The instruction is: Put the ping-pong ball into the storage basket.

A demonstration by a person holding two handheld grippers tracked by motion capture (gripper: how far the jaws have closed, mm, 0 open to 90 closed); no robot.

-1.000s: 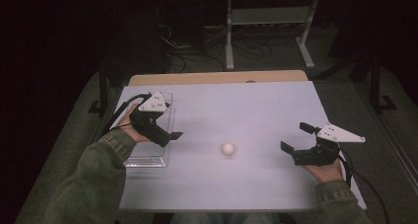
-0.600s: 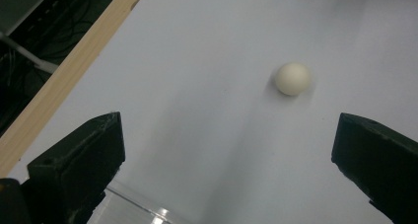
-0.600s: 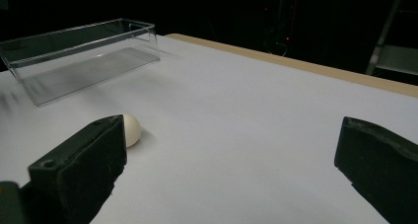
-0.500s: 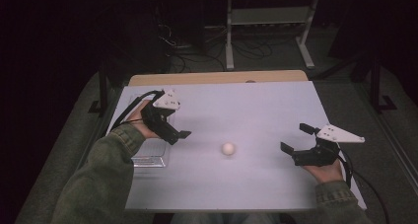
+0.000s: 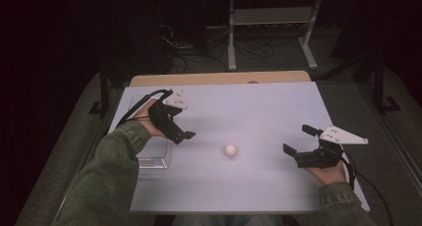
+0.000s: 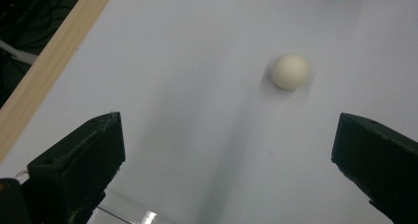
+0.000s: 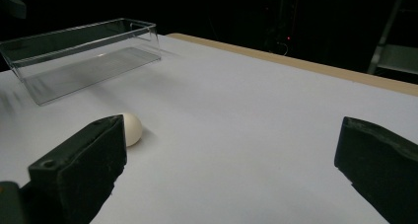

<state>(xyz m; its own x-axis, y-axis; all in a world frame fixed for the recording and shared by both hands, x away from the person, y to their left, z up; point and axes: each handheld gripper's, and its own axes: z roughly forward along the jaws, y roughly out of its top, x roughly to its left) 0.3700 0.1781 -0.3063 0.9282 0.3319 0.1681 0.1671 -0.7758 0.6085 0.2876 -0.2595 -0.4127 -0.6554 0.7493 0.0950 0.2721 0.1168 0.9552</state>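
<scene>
A small white ball (image 5: 230, 150) rests near the middle of the white table (image 5: 249, 104). My left gripper (image 5: 181, 135) hovers to its left, open and empty, angled down toward the ball. In the left gripper view the ball (image 6: 291, 72) lies ahead and a little right of centre, beyond the wide-apart jaws of the left gripper (image 6: 229, 137). My right gripper (image 5: 298, 140) sits low at the table's right, open and empty. In the right gripper view the ball (image 7: 132, 129) shows just past the left jaw of the right gripper (image 7: 231, 137).
A clear plastic box (image 5: 151, 160) stands at the table's left side, partly under the left sleeve; it looks empty in the right gripper view (image 7: 84, 51). A wooden strip (image 5: 219, 78) edges the table's far side. Dark floor, cables and a metal stand lie beyond.
My left gripper has moved from above the clear box toward the right and slightly farther, closer to the ball. The right gripper and the ball have stayed put.
</scene>
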